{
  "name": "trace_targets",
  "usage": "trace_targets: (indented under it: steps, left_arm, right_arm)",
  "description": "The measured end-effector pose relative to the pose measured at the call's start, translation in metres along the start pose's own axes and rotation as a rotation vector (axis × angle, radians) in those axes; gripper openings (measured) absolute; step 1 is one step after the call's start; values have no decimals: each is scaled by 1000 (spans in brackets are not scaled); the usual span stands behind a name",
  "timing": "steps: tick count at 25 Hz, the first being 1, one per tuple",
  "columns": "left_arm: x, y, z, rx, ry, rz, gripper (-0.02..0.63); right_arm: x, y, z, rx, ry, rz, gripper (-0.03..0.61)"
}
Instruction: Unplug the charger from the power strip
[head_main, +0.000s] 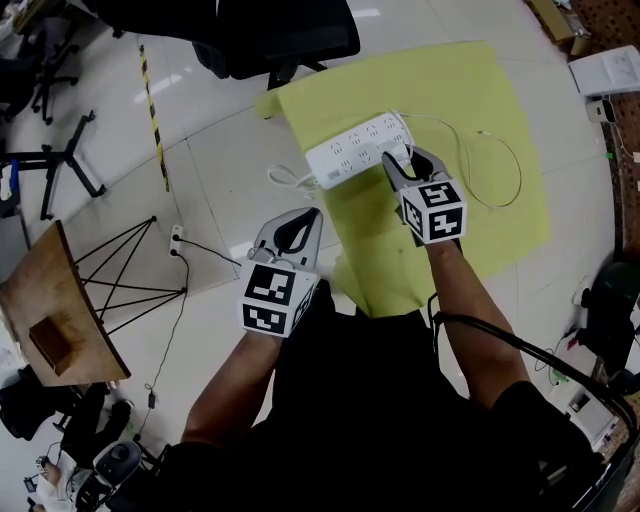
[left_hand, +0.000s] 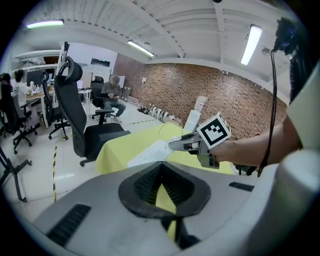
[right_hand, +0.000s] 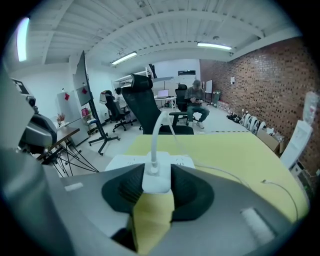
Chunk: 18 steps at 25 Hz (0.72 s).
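A white power strip (head_main: 358, 148) lies on a table under a yellow cloth (head_main: 480, 100). My right gripper (head_main: 402, 162) is at the strip's near right end, shut on a white charger (right_hand: 157, 177). The charger's cable (right_hand: 152, 135) rises out of it, and the strip (right_hand: 122, 161) shows just behind. A thin white cable (head_main: 500, 160) loops over the cloth to the right. My left gripper (head_main: 300, 220) hangs off the table's near left corner, away from the strip, shut and holding nothing. The left gripper view shows its closed pads (left_hand: 145, 185) and, beyond them, the right gripper (left_hand: 175, 145) at the strip (left_hand: 150, 152).
A black office chair (head_main: 270, 40) stands at the table's far side. On the floor to the left are a wooden side table (head_main: 50, 310), a black tripod (head_main: 60, 160) and a floor socket (head_main: 176, 238) with a cord. A person sits far back in the room (right_hand: 194, 102).
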<state>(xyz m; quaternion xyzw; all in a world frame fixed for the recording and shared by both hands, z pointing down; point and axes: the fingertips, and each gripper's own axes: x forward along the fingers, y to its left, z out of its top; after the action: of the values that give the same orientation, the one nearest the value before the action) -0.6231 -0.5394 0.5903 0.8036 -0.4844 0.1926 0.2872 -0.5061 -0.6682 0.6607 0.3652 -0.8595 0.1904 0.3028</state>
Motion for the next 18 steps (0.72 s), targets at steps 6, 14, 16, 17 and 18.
trace_targets:
  steps: [6,14,16,17,18]
  left_arm:
    - [-11,-11,-1,20,-14,-15,6]
    - [-27,-25,-10,51,-16,-50,6]
    - [-31,-30,-14,60,-13,-71,6]
    - [-33,-33,-16,66,-12,-84,6]
    - [-35,-37,-18,73,-10,-101,6]
  right_arm:
    - [-26,3,5,90,-35,22,137]
    - [-63,15,-17,235,-55,47,137]
    - [-75,19,-24,257,-59,42,137]
    - [-81,21,-27,272,-63,40,137]
    - [-88,23,-30,291,-69,36,137]
